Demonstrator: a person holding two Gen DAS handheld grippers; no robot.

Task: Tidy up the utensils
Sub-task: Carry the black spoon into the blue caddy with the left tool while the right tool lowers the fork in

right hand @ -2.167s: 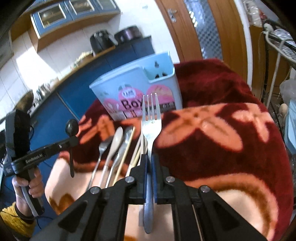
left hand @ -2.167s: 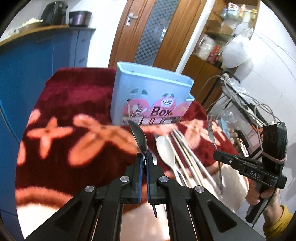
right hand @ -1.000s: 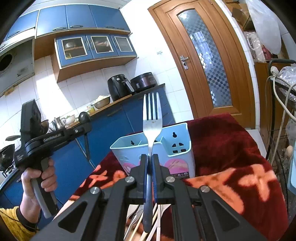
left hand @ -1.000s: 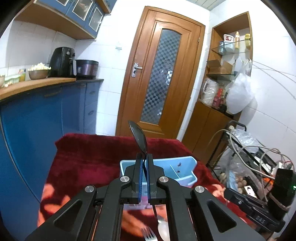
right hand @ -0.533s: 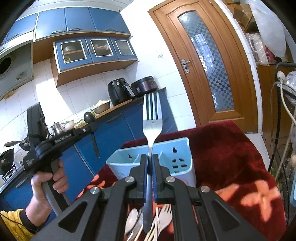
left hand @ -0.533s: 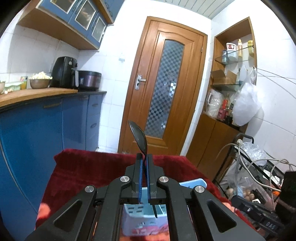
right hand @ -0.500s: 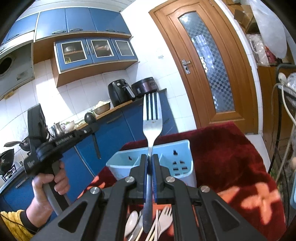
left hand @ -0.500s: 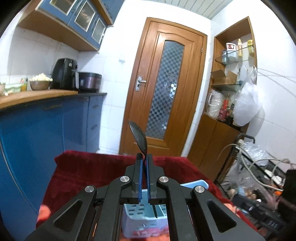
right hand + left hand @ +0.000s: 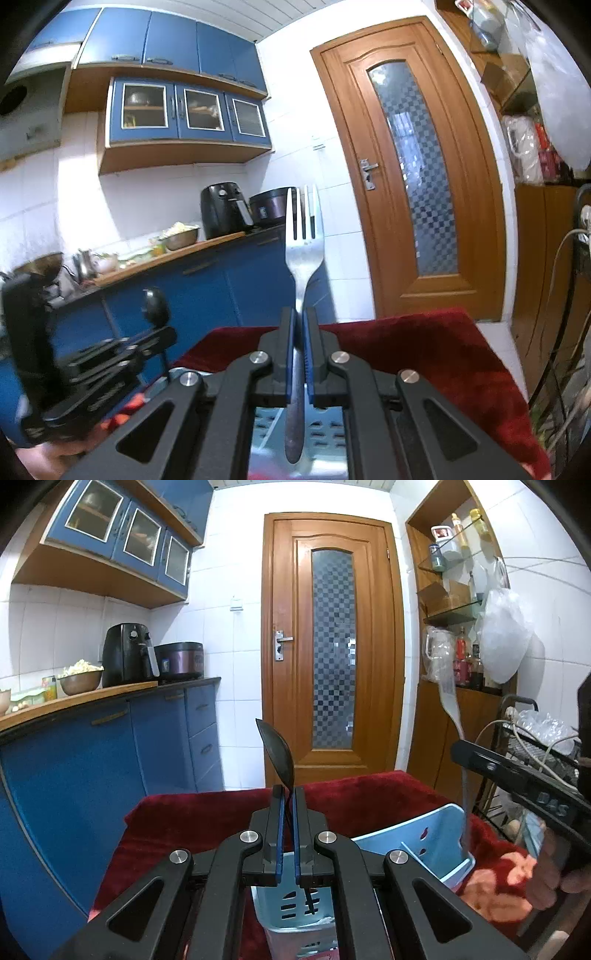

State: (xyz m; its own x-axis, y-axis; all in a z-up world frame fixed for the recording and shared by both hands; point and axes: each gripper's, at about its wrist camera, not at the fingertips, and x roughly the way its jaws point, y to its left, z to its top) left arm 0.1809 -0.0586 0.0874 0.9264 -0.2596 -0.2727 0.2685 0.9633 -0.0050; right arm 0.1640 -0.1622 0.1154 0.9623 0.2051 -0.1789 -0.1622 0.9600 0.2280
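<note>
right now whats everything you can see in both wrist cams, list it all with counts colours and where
spoon: 1, dark, upright in the left gripper, handle tip over the caddy
fork: 1, silver, tines up in the right gripper, handle over the caddy
utensil caddy: 1, light blue, slotted, on the blanket below both grippers
blanket: 1, dark red with orange flowers, covering the table
air fryer: 1, black, on the counter at left
cooker pot: 1, dark, beside the air fryer
bowl: 1, metal, heaped with pale food, on the counter
door: 1, brown wood with chequered glass, back wall
plastic bag: 1, white, hanging at right
left gripper: shut on the spoon
right gripper: shut on the fork
</note>
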